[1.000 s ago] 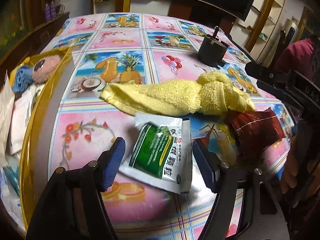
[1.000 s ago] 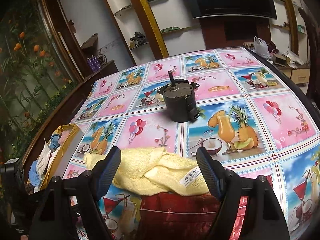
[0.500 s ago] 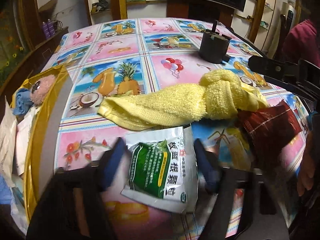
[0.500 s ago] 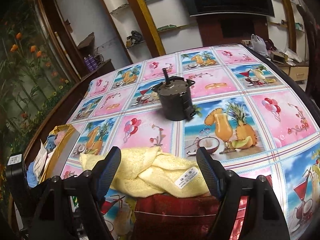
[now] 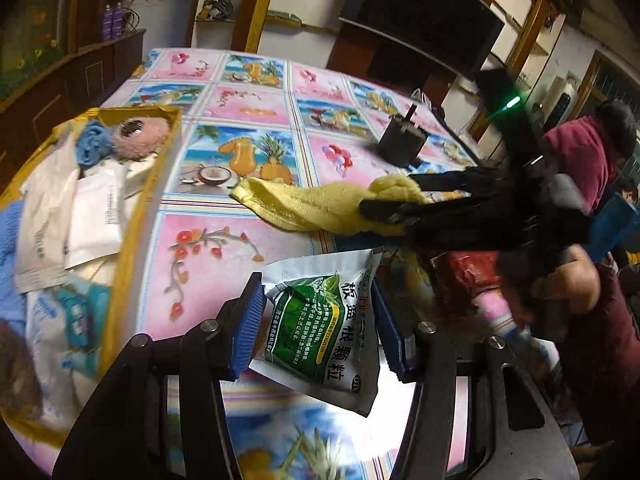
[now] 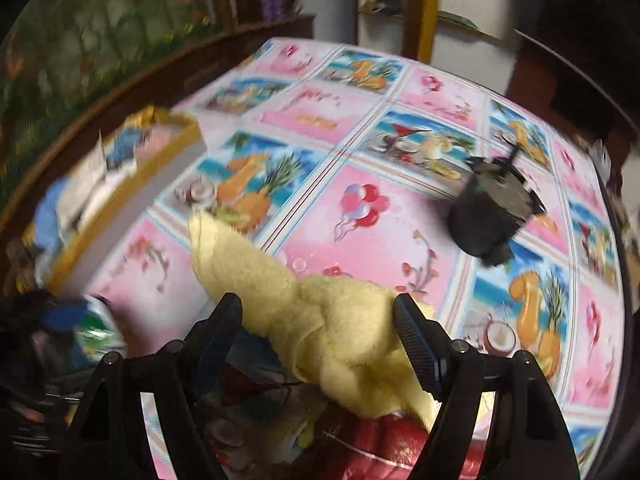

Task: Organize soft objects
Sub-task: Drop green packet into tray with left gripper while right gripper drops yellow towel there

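My left gripper (image 5: 318,320) is shut on a green and white sachet (image 5: 332,328), which its blue pads hold by the edges just above the tablecloth. A yellow towel (image 5: 312,204) lies knotted across the middle of the table. My right gripper (image 6: 318,316) stands open over the towel (image 6: 332,328), one finger on each side of the knot; it also shows in the left wrist view as the right gripper (image 5: 394,194). A dark red packet (image 6: 384,440) lies under the near end of the towel. The right wrist view is blurred.
A yellow-rimmed box (image 5: 132,216) at the table's left edge holds a plush toy (image 5: 136,136), a blue cloth and several white packets. A black motor (image 5: 402,146) stands beyond the towel. A person in a maroon top (image 5: 580,160) is at the right.
My left gripper closed on the sachet and lifted it off the cloth. My right gripper rolled and moved left over the towel's knot, its jaws as wide as before.
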Demonstrator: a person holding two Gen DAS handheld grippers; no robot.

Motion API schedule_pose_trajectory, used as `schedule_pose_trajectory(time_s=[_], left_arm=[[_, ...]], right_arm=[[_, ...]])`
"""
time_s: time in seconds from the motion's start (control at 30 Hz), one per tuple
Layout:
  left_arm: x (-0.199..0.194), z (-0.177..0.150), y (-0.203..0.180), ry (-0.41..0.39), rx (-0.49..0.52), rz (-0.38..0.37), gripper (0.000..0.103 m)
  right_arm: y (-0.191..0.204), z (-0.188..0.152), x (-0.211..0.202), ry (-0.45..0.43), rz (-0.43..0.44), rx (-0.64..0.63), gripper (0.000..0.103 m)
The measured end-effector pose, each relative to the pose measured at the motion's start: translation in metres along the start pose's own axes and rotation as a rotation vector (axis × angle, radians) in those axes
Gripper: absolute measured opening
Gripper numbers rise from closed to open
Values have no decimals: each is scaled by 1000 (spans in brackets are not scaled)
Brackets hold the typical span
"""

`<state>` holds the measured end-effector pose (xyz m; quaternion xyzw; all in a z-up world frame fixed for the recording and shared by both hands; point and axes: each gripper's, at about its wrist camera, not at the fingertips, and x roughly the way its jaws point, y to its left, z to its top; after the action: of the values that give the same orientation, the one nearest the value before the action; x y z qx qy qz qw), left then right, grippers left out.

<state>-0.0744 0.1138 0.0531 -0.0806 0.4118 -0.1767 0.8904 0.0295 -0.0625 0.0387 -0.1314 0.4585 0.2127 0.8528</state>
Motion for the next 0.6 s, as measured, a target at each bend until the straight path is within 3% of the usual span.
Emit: schedule_pose_trajectory(time_s=[0.1,0.13,0.17,0.23,0.4,0.6], left_arm=[[-19,-3,9,-24,-33,-18,52],[-26,-4,13,-31,-48,-24,52],[-31,-5,17,-39,-62,-29,52],[-44,-7,27,-59,-96,-36,52],[-78,-11,51,-130,-149,-18,52],[-110,-6,90,-193,-208,47,52]], right_arm=[[22,-5,10,9,-64,-127,77],[29,-7,11,9,-79,-157,73],[34,-10,11,10,-93,-177,58],[39,-13,8,16,-96,-191,53],[40,-15,-7,7,-40,-143,47],[32,1,-45,-80,74,-3,47]])
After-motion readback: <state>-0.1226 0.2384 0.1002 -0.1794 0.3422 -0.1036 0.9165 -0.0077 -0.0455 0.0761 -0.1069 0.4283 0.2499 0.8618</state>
